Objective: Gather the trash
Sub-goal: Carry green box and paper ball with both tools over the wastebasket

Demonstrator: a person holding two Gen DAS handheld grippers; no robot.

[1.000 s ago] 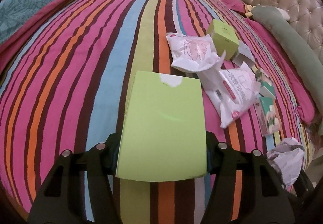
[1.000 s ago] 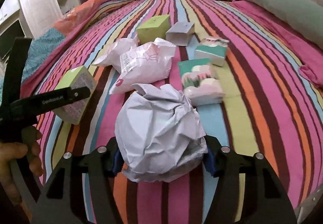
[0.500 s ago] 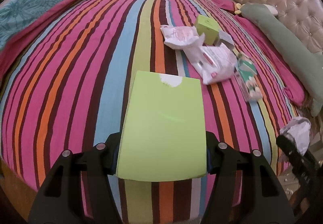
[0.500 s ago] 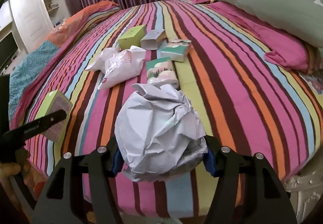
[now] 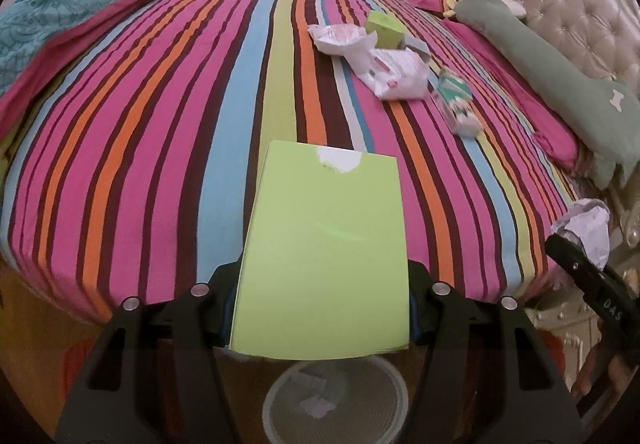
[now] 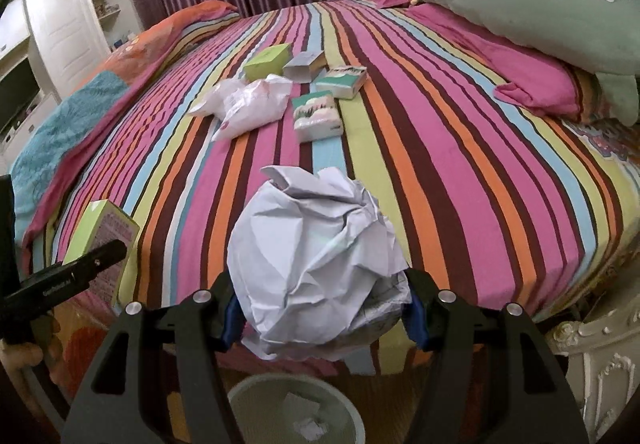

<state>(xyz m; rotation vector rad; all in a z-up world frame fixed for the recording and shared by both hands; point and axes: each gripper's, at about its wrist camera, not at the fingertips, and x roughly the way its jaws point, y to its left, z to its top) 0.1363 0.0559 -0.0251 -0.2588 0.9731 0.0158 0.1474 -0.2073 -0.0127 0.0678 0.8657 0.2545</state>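
L gripper (image 5: 320,308) pinches a lime-green box (image 5: 324,260); R gripper (image 6: 320,308) pinches a crumpled paper ball (image 6: 316,268). Both held at near bed edge, above a trash bin (image 6: 256,396) w/ scraps inside. More wrappers (image 6: 248,103) & boxes lie far on the striped bedspread (image 6: 440,147).

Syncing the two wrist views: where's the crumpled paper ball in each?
Left wrist: crumpled paper ball at the right edge, past the bed's corner, in the other gripper.
Right wrist: crumpled paper ball centre bottom, clamped in the right gripper.
Shared landmark: white bin on the floor at bottom centre.
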